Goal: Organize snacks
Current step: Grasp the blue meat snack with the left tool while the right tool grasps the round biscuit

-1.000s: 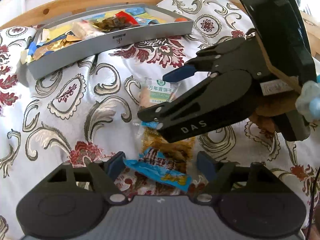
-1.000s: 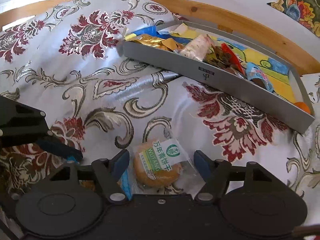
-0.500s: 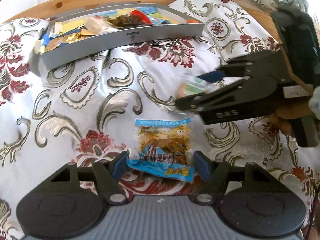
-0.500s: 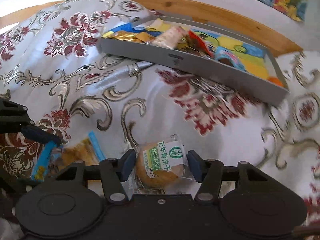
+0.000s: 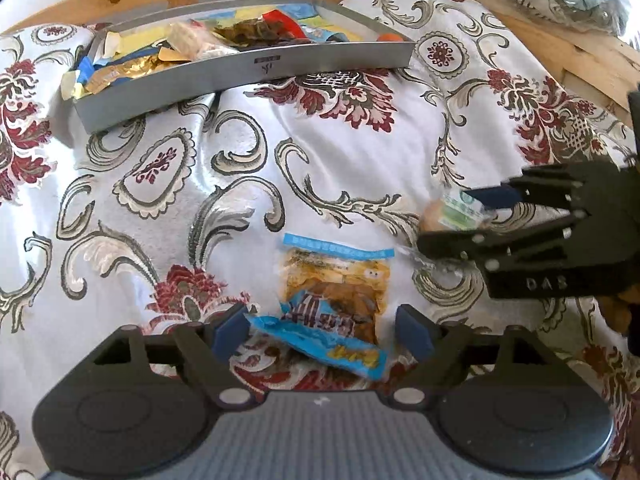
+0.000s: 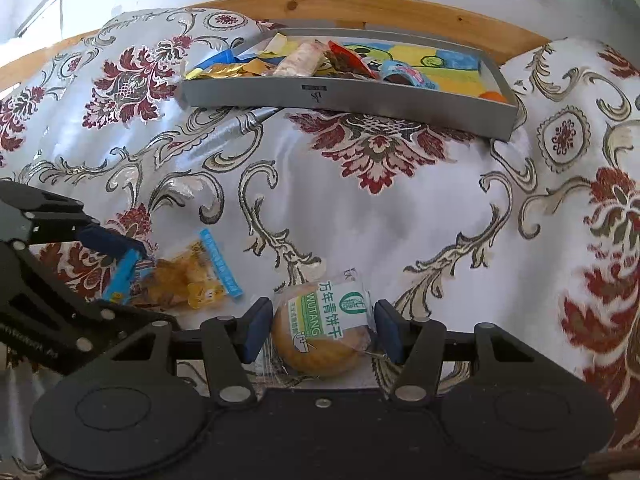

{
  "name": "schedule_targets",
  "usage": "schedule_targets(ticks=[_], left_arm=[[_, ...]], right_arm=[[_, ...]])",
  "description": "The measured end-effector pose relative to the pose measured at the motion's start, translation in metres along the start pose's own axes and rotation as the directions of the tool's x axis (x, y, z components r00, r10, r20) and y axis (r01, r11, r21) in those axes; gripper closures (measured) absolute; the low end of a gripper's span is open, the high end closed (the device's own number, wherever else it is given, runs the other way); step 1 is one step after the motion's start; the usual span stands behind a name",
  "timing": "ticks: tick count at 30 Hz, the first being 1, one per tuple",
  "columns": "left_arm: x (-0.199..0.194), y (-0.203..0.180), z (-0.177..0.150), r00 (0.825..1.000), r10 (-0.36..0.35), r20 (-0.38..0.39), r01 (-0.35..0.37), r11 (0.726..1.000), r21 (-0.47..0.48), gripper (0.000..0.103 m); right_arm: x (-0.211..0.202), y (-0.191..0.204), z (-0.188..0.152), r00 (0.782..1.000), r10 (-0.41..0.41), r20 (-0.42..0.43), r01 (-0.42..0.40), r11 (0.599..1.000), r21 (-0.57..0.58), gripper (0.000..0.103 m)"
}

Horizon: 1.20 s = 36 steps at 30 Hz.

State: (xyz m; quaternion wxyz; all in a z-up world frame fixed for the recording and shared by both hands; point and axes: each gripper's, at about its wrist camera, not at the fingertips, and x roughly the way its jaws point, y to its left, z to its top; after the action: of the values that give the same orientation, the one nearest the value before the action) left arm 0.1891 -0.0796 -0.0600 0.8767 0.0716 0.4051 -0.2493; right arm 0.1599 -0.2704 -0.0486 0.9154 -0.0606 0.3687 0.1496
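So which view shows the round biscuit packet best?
The right wrist view: the biscuit packet sits centred between the right gripper fingers, label readable, pads close on both sides. The left wrist view shows only a blurred sliver of it at the right edge, partly behind that gripper.

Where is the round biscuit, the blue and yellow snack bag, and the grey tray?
round biscuit (image 6: 320,332), right wrist view, on its green label.
blue and yellow snack bag (image 5: 334,292), left wrist view, on its clear middle.
grey tray (image 6: 360,100), right wrist view, on its front wall.
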Motion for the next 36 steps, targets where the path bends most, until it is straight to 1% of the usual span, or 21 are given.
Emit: schedule_targets(ticks=[3,8,10,12,15,20,25,31,33,36], left_arm=[[0.004,0.001,0.003,1.000,-0.008,-0.012,0.008,1.000,-0.004,0.013],[0.008,-0.005,0.003,1.000,0.002,-0.017,-0.001,0.999,0.046,0.012],[0.009,-0.005,0.002,1.000,0.003,-0.015,-0.002,0.999,0.041,0.014],[0.009,-0.004,0.002,1.000,0.004,-0.007,-0.004,1.000,0.027,0.022],[0.008,-0.003,0.001,1.000,0.003,0.004,-0.003,1.000,0.013,0.025],[0.005,-0.004,-0.004,1.000,0.012,0.017,-0.012,1.000,0.011,0.030],[-0.001,-0.007,-0.011,1.000,0.013,0.023,-0.013,1.000,-0.020,0.035],[-0.010,-0.010,-0.019,1.000,0.011,0.028,-0.009,0.996,-0.087,0.039],[-0.013,-0.010,-0.021,1.000,0.009,0.030,-0.005,0.994,-0.106,0.040],[-0.017,-0.009,-0.022,0.999,0.009,0.033,-0.005,0.990,-0.139,0.042]], right_arm=[[0.000,-0.001,-0.002,1.000,0.004,0.003,-0.004,1.000,0.009,0.045],[-0.001,-0.002,-0.003,1.000,0.009,0.008,-0.010,1.000,0.021,0.045],[-0.002,-0.001,-0.005,1.000,0.010,0.012,-0.010,1.000,0.018,0.045],[-0.003,-0.001,-0.006,1.000,0.010,0.014,-0.010,1.000,0.020,0.045],[-0.003,0.000,-0.007,1.000,0.009,0.016,-0.010,1.000,0.024,0.045],[-0.005,0.001,-0.009,1.000,0.006,0.020,-0.007,1.000,0.029,0.045],[-0.008,0.004,-0.012,1.000,-0.001,0.027,0.000,0.999,0.041,0.045],[-0.016,0.013,-0.018,0.999,-0.008,0.040,0.006,0.999,0.034,0.048],[-0.018,0.016,-0.020,0.999,0.012,0.041,-0.014,0.999,0.036,0.048],[-0.020,0.023,-0.021,0.999,-0.007,0.054,0.007,1.000,0.010,0.049]])
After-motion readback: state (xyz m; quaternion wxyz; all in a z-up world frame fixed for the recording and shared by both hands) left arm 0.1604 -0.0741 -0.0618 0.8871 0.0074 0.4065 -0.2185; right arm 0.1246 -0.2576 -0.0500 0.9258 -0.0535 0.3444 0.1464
